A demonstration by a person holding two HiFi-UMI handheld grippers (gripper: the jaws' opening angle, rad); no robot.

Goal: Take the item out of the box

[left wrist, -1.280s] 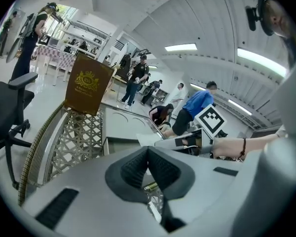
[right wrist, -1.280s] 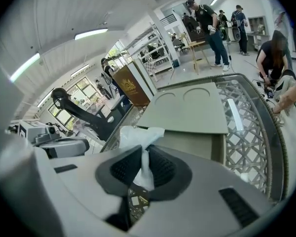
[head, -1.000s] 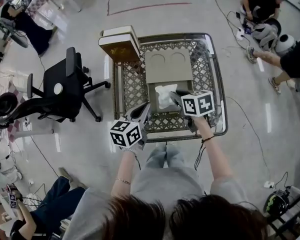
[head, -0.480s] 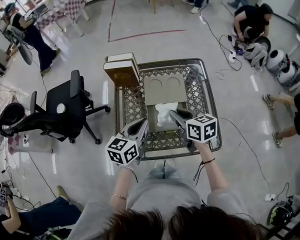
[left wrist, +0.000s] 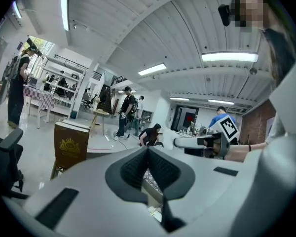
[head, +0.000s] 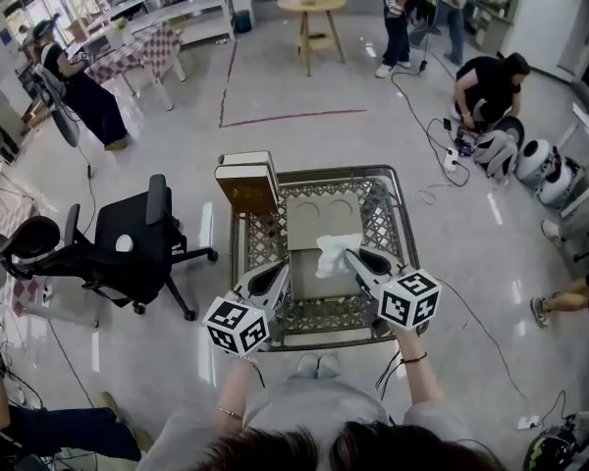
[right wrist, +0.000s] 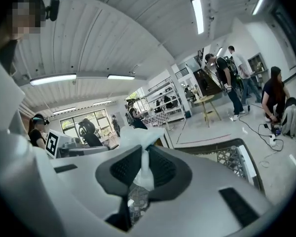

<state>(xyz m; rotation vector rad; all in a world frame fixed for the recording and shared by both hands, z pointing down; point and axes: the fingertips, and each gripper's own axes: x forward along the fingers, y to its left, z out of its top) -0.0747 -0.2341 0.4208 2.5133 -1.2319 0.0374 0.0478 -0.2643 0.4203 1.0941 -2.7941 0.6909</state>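
Jaws of right gripper point(right wrist: 144, 154) nearly together, pinching thin white tissue point(right wrist: 142, 176); soft crumpled sheet sticks up between ribbed black pads. Jaws of left gripper point(left wrist: 148, 150) closed tip to tip, empty. Tissue hangs over flat tan cardboard box point(head: 319, 222) inside metal lattice cart point(head: 410, 226). Dark brown carton point(head: 245, 186), gold emblem, rests on cart's far left corner.

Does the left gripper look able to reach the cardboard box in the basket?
Probably yes. The left gripper is above the open basket, beside the cardboard box, with nothing between them. The right gripper holds the white sheet on the other side.
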